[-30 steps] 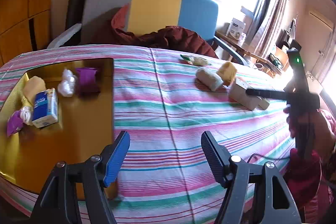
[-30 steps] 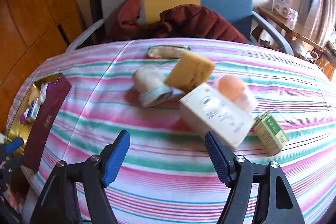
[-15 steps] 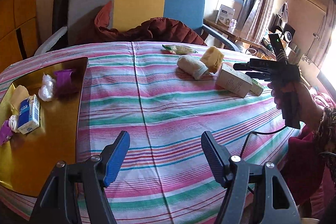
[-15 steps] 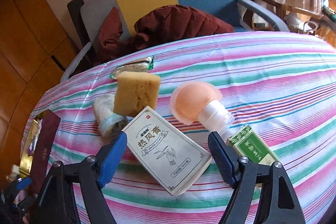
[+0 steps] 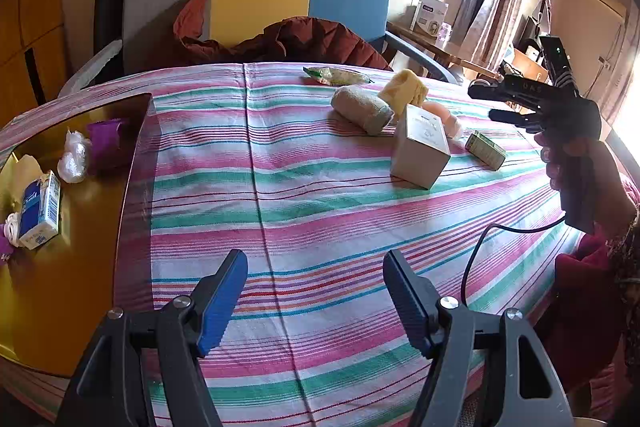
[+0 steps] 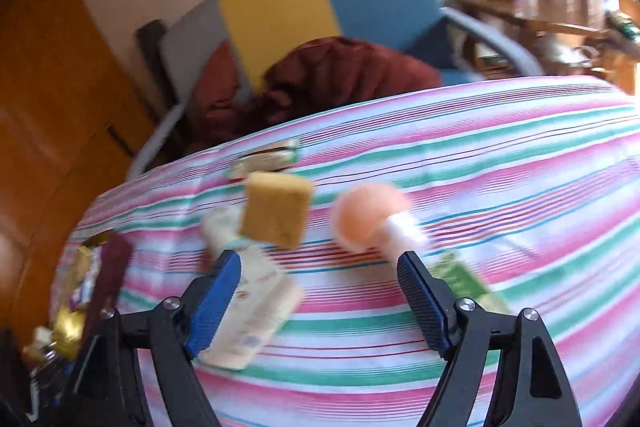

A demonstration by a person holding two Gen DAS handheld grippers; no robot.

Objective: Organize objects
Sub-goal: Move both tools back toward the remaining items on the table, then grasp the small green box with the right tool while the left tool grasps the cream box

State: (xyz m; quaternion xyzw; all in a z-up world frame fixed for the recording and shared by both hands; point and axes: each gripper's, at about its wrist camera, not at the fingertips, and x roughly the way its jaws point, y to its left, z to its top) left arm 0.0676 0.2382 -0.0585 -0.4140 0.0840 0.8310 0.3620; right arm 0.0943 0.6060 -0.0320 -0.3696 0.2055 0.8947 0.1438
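A tray (image 5: pixel 100 227) lies left on the table (image 5: pixel 320 219); sponge (image 5: pixel 404 89), box (image 5: pixel 420 151) and roll (image 5: pixel 362 105) cluster right.

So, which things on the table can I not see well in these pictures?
- Cream box: print blurred by motion, right wrist view.
- Green box: partly behind a finger, right wrist view.
- Peach mushroom toy: mostly behind the cream box, left wrist view.
- Purple item in the gold tray: cut by the left edge.

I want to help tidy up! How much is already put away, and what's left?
Some things already sit in the gold tray, like the blue-and-white carton. Both claws, left and right, are open and empty. The sponge, white box and green box still wait on the tablecloth.
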